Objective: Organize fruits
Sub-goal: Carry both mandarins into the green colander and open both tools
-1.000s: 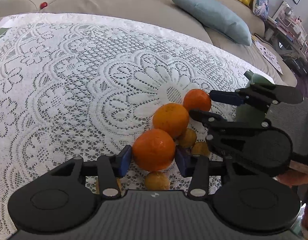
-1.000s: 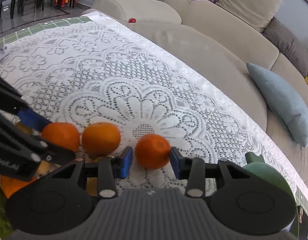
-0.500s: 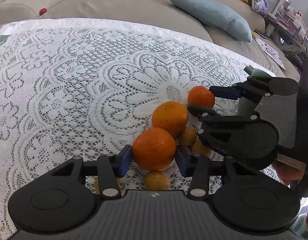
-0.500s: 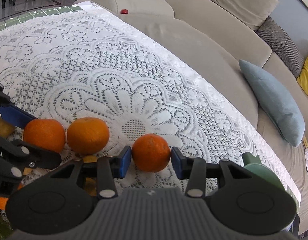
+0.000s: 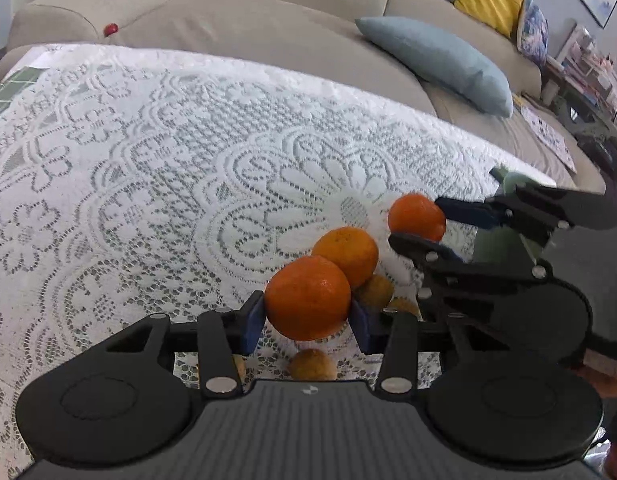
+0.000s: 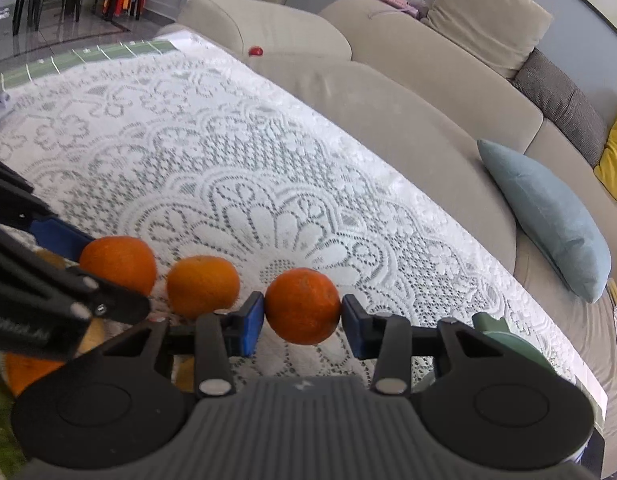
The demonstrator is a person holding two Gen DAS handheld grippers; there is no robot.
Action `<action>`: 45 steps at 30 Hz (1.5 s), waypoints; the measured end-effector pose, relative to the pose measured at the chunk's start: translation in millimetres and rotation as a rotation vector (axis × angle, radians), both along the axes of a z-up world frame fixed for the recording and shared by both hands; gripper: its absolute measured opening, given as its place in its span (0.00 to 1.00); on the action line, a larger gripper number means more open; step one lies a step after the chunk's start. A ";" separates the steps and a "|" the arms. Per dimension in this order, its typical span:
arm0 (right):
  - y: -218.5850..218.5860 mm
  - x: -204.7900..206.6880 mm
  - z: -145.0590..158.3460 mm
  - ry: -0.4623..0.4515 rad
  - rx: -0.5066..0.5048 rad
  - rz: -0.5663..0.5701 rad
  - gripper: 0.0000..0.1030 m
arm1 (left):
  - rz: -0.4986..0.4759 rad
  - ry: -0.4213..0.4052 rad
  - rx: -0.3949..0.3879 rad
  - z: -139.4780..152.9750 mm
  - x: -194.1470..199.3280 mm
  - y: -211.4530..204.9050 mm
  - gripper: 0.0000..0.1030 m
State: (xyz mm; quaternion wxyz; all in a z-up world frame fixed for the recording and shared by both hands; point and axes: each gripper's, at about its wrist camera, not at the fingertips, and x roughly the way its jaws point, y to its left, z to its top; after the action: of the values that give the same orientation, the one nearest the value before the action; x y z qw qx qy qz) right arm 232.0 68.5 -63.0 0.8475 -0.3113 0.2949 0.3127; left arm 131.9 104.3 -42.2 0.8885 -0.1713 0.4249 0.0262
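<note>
Between the left tongs (image 5: 307, 322), seen from their own camera, a large orange (image 5: 307, 298) sits pinched by both blue pads; the jaws have just been closing on it. Beyond them lies another orange (image 5: 345, 253), small yellow fruits beside. From the right camera, the right tongs (image 6: 303, 320) clamp a smaller orange (image 6: 302, 305) above the lace tabletop (image 6: 236, 184). Best lift both straight up, grip steady, clear of neighbours.

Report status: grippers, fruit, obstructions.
Left gripper shut on orange. Right gripper shut on second orange. Third orange and small yellow fruits loose on lace cloth. Nothing obstructing.
</note>
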 end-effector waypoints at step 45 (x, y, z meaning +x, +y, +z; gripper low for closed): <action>-164.8 40.6 74.6 0.292 -0.055 -0.010 0.38 | -0.148 0.156 -0.106 58.8 86.6 -125.8 0.49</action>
State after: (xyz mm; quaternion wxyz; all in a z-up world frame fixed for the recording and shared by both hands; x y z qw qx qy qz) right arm 272.6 -96.3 11.5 0.7883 -0.2840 0.4251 0.3425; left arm 218.5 -21.5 16.6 0.8420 -0.1838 0.5049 -0.0486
